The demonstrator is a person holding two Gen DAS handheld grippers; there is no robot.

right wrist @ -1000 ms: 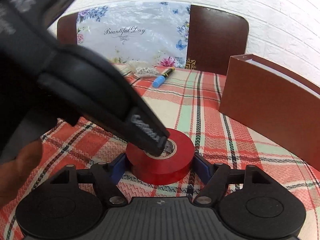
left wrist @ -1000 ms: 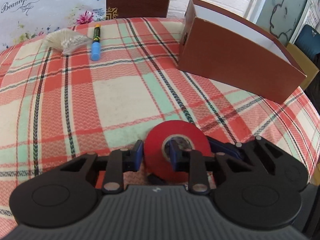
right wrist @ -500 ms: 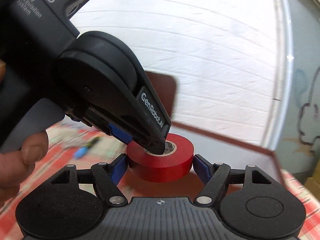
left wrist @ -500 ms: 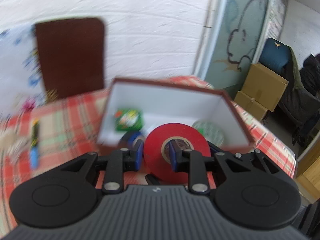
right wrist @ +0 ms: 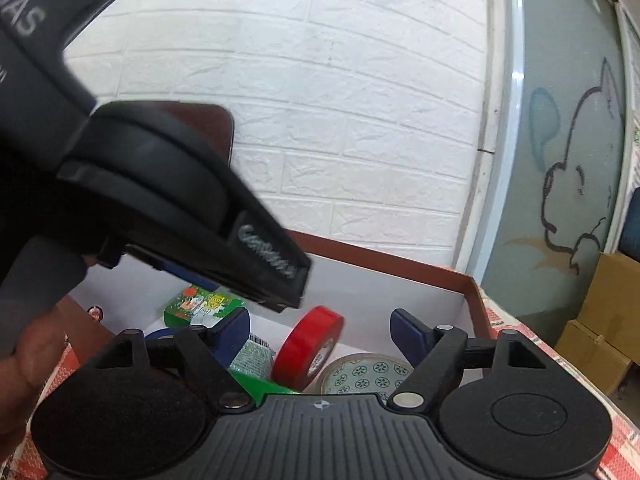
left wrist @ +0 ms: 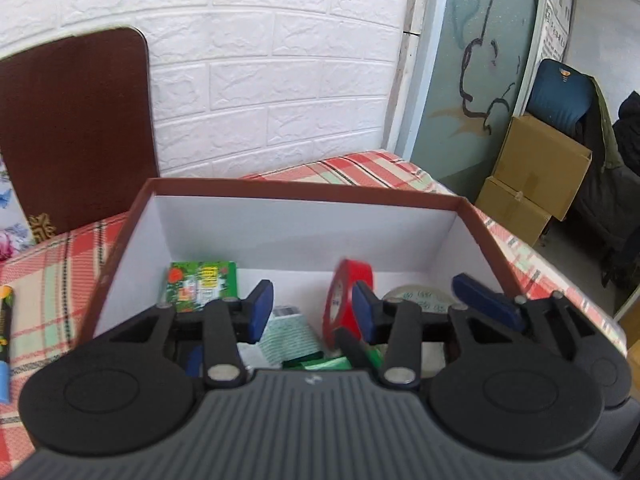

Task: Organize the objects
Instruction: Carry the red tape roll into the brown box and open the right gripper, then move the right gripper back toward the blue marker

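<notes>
Both grippers hang over the open brown box point(left wrist: 486, 236), which sits on the red plaid tablecloth point(left wrist: 52, 276) in front of a white brick wall point(left wrist: 272, 92). The left gripper point(left wrist: 314, 310) has its blue pads spread apart with nothing between them, and the right gripper point(right wrist: 320, 334) is likewise wide open and empty. The red tape roll point(left wrist: 349, 300) is inside the box, free of both tools, tilted up on its edge and a little blurred; whether it touches the bottom I cannot tell. Just beside it lies a patterned roll of tape point(right wrist: 366, 374), flat on the white floor of the box. A green packet point(left wrist: 202, 286) rests toward the far left corner, with more green wrappers nearer the grippers. A dark brown chair back point(left wrist: 76, 128) stands behind the table.
</notes>
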